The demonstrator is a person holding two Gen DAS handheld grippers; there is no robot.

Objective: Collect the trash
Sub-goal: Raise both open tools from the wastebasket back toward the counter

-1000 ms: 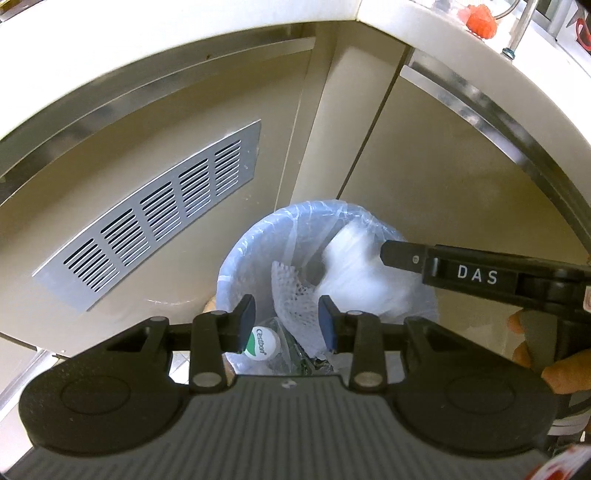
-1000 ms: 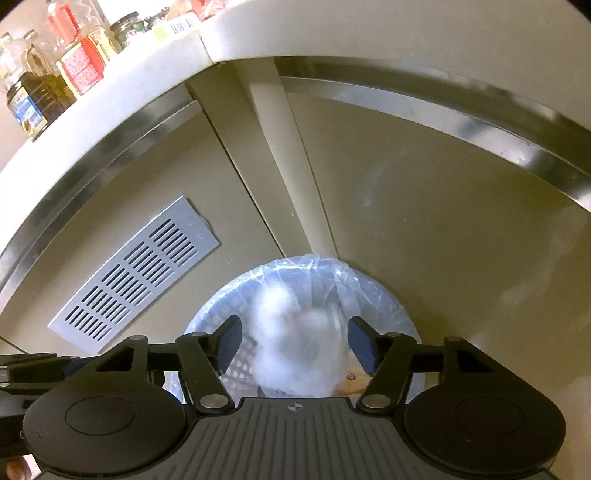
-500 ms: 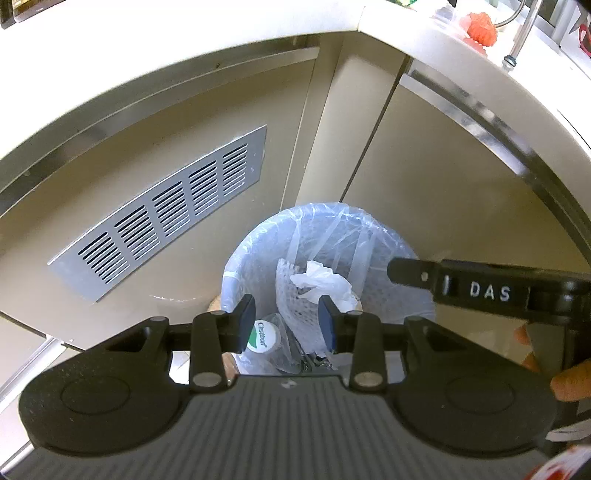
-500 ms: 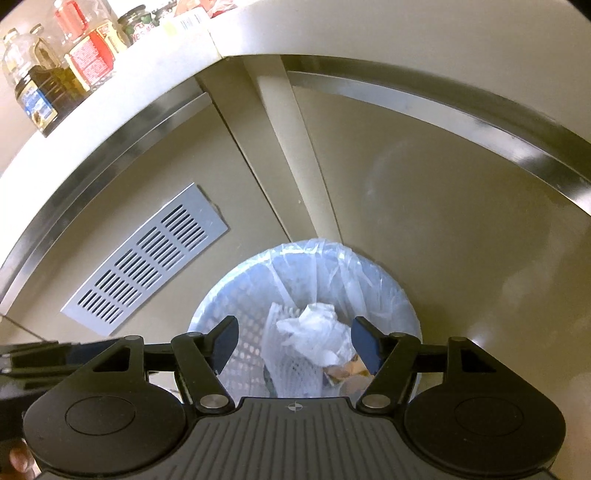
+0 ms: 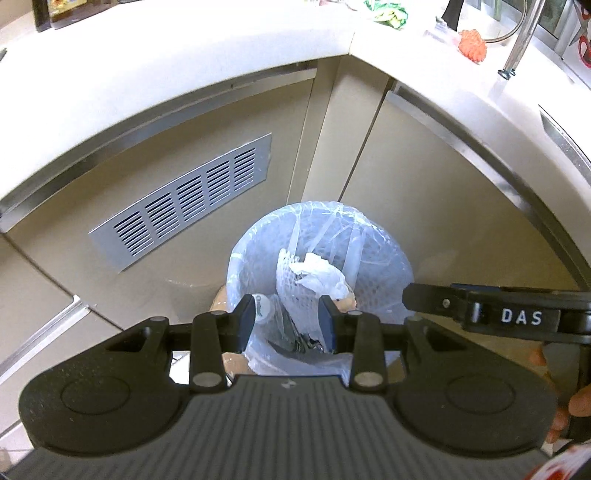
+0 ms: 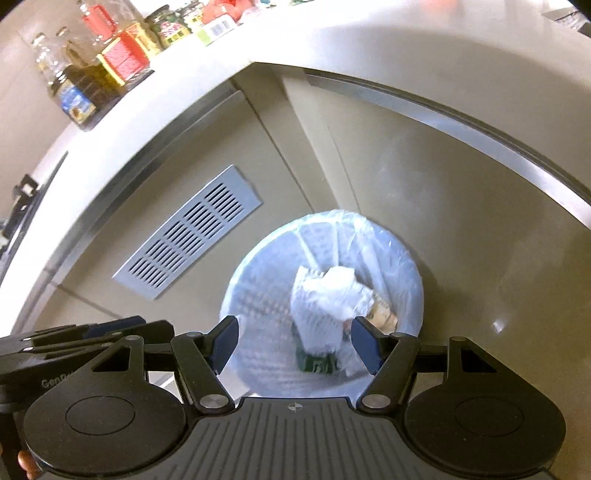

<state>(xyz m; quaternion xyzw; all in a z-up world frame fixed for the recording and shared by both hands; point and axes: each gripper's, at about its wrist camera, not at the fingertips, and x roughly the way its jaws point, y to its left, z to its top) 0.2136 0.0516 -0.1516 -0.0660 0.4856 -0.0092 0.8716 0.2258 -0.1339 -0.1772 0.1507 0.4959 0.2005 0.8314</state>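
A round bin lined with a clear plastic bag [image 5: 240,258] [image 6: 251,280] stands on the floor in the cabinet corner. In it lie a crumpled white paper [image 5: 317,271] [image 6: 336,291], a white foam net [image 5: 290,295], a green-labelled lid [image 5: 261,306] and a green pack [image 6: 314,363]. My left gripper [image 5: 287,325] hangs above the bin, open, with nothing between its pads. My right gripper [image 6: 293,339] is also above the bin, open wide and empty. One of its fingers [image 5: 436,302] shows at the right of the left wrist view.
A grey vent grille [image 5: 184,192] [image 6: 192,229] sits in the cabinet front left of the bin. The white counter above carries bottles [image 6: 88,81], a green wrapper [image 5: 388,11], an orange scrubber [image 5: 472,46] and a tap [image 5: 517,44]. A hand [image 5: 576,402] holds the right gripper.
The white paper dropped from between the right gripper's jaws and settled in the bin. Both grippers rose and drew back, so the bin looks smaller and more counter shows.
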